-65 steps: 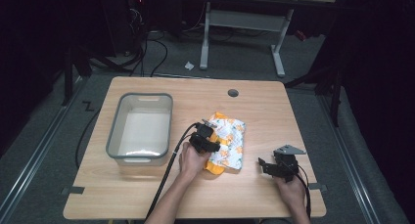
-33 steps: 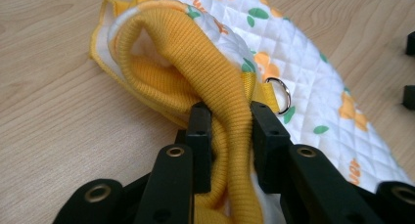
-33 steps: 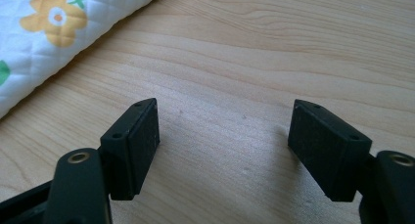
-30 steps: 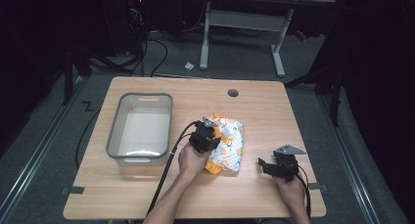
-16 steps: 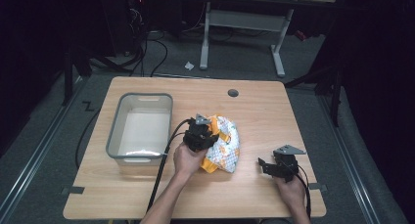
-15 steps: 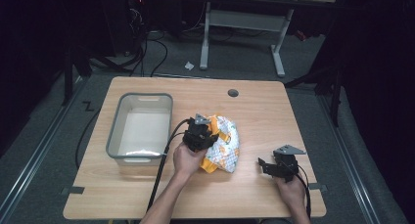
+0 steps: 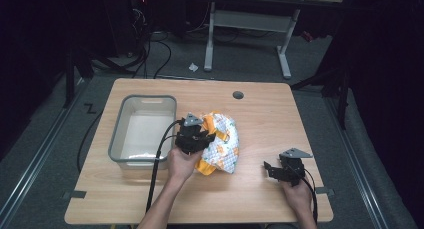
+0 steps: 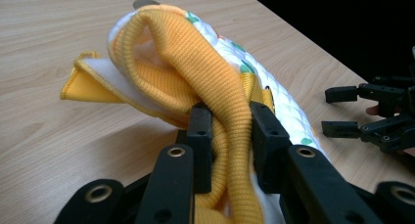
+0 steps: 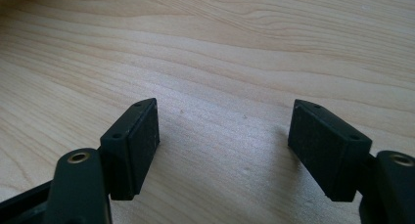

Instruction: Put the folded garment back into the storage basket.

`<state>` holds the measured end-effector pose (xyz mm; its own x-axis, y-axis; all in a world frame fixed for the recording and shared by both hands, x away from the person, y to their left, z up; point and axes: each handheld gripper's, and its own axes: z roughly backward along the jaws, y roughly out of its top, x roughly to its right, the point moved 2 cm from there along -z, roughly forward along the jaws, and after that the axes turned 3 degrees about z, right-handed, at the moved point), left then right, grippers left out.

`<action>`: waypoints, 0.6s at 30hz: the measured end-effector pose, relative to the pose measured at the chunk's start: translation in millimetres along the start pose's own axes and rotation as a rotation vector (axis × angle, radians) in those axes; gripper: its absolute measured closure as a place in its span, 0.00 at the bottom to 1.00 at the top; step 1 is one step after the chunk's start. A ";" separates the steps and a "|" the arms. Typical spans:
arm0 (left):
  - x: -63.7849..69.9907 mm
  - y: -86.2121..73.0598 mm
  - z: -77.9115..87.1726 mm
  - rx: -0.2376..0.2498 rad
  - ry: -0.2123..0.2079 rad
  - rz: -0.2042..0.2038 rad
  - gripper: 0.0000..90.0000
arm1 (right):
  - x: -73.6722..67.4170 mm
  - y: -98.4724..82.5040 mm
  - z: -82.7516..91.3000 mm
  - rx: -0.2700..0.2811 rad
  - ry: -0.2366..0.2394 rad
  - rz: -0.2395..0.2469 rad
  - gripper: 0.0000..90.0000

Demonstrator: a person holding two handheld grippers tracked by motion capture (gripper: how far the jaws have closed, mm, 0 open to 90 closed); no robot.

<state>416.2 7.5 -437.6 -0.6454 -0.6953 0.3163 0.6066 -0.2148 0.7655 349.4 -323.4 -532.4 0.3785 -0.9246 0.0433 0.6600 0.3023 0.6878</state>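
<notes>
We see the left hand-held gripper [image 8: 230, 136] clamped on the yellow ribbed cuff of a quilted oven mitt [image 7: 220, 141], which lies bunched near the middle of the tabletop [image 7: 260, 114], just right of a clear plastic bin [image 7: 142, 131]. The mitt's cuff end looks lifted off the wood. The right hand-held gripper [image 9: 225, 150] rests low over bare wood, well apart from the mitt, its jaws spread wide.
</notes>
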 end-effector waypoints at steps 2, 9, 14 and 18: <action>-2.8 1.0 3.4 0.001 0.000 0.003 0.82 | 0.0 0.0 0.0 0.000 0.000 0.000 0.31; -11.1 3.4 17.0 0.022 0.007 0.022 0.82 | 0.1 0.0 0.0 0.000 0.000 0.001 0.31; -15.0 7.7 27.2 0.038 0.014 0.024 0.82 | 0.1 0.0 -0.1 0.000 0.000 0.001 0.31; -19.2 10.8 35.1 0.046 0.033 0.022 0.82 | 0.1 0.1 -0.1 0.001 0.000 0.000 0.31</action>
<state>418.9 42.6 -415.7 -0.6160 -0.7222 0.3147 0.5976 -0.1681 0.7839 349.5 -323.4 -532.5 0.3783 -0.9246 0.0438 0.6594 0.3024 0.6883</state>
